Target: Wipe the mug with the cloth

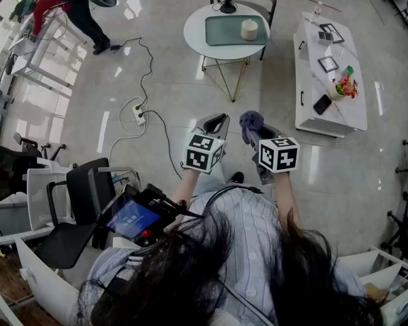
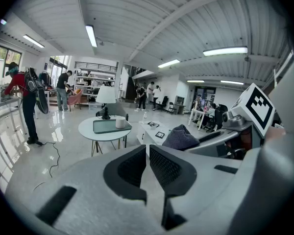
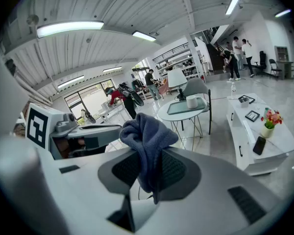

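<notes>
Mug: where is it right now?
Head view, top centre: the mug stands on the green tray on the round table, left of the white cabinet.

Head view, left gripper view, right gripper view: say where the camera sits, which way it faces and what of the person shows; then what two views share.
Head view: on the person's head, facing steeply down; shows hair, shirt, forearms, left gripper, right gripper holding the cloth.
Left gripper view: on that gripper, facing along its shut, empty jaws toward the round table and mug.
Right gripper view: on that gripper, facing the table past the clamped cloth.
Shared: both gripper views show table and mug.
</notes>
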The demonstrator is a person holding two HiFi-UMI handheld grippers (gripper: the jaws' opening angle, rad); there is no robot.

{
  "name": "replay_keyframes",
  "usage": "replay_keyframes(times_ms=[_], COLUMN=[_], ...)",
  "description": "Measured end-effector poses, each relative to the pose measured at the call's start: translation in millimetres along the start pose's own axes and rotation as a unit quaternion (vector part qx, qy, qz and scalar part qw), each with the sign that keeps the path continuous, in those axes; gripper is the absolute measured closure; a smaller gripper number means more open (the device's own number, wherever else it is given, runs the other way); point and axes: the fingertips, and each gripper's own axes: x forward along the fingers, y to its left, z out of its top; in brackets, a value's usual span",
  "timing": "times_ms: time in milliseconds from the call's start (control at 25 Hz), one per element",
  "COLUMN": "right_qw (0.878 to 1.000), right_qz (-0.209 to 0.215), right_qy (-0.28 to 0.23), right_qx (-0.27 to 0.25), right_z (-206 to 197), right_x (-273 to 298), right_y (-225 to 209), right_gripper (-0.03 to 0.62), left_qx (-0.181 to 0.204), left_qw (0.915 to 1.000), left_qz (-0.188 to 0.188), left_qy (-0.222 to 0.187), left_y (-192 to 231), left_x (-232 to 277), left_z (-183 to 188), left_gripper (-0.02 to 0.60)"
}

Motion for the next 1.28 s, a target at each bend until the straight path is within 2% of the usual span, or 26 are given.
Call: replay_keyframes(times_ms=[360,960,1280], right_qw=[1.000,0.999,0.998], right_qz=[-0.003,-0.009,-0.020], right_qy=[-0.024,-0.018,-0.005], right_qx=[0.014,0.044,0.053], right_z=[11.1,24.3,69.2], right_x=[-1.5,23.5,82.7], right_y=[-7.0,-37.0,-72.1], right_gripper=[0.496,0.496,0.496], left_qx=[0.001,0.006,0.011], left_qw=[1.0000,0.9997,0.9989], left_qz=[0.006,-0.009,-0.028], left_qy=[-0.001,0.024,0.036], left_y=[4.4,17.0,69.8], left_x=[1.5,40.1,102.3], left_z=[4.3,10.9,37.1], left_gripper=[0.549,0.549,0.549])
